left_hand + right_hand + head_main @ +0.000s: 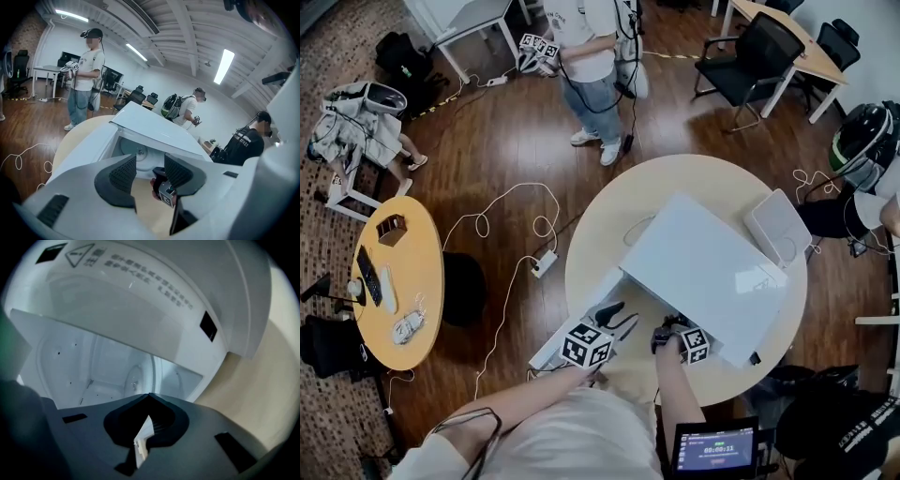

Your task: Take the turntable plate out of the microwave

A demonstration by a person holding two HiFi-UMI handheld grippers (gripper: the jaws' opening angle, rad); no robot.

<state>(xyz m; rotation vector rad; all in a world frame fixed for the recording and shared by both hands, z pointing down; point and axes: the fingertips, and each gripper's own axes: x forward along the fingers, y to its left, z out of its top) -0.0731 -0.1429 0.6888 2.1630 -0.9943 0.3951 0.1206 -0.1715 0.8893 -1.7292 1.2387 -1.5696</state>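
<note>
Obs: turntable plate [135, 378] sat inside microwave [703, 272], mouth facing 7 o'clock; right hand-held gripper [149, 397] pinched fully closed there; left hand-held gripper [150, 164] wide, empty. Risk: pinch slipping off glass rim, plate dropping.

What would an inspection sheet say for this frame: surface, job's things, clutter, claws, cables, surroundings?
Surface: round beige table.
Job's things: white microwave, door open; turntable plate inside.
Clutter: white box beside the microwave.
Claws: left claw open, empty; right claw shut at the microwave's opening, gripping nothing visible.
Cables: white cords and power strip on the floor.
Surroundings: standing person, small round table, office chairs.
</note>
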